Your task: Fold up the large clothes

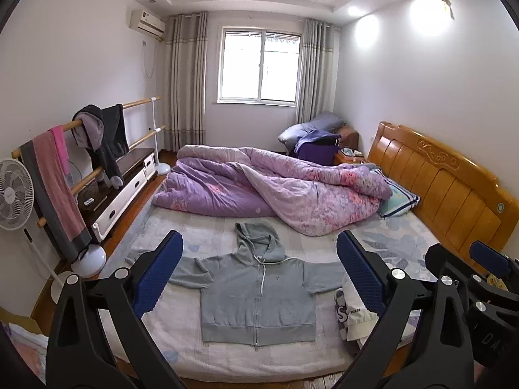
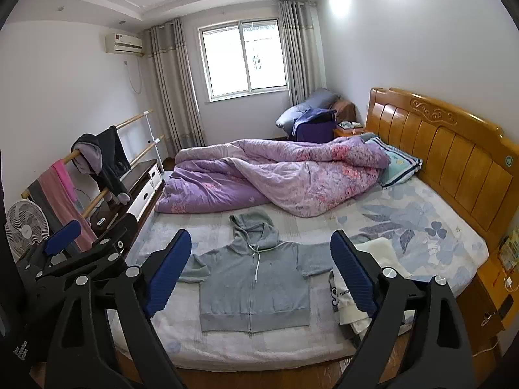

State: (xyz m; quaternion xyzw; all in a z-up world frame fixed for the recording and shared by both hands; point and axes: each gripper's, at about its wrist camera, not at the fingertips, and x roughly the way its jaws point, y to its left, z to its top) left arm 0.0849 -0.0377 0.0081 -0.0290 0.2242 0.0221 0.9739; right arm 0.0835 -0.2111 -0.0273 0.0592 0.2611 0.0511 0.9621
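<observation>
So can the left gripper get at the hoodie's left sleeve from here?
Probably yes: the left gripper is open, and the sleeve of the grey hoodie lies flat with nothing on it.

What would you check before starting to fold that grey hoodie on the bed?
1. Hoodie laid flat, front up, sleeves spread: ok.
2. Zip closed: ok.
3. Left gripper open and empty: ok.
4. Right gripper open and empty: ok.
5. Room around hoodie: not ok, white garment touches its right sleeve; quilt lies just behind the hood.
6. Back of hoodie smooth: cannot tell.
</observation>
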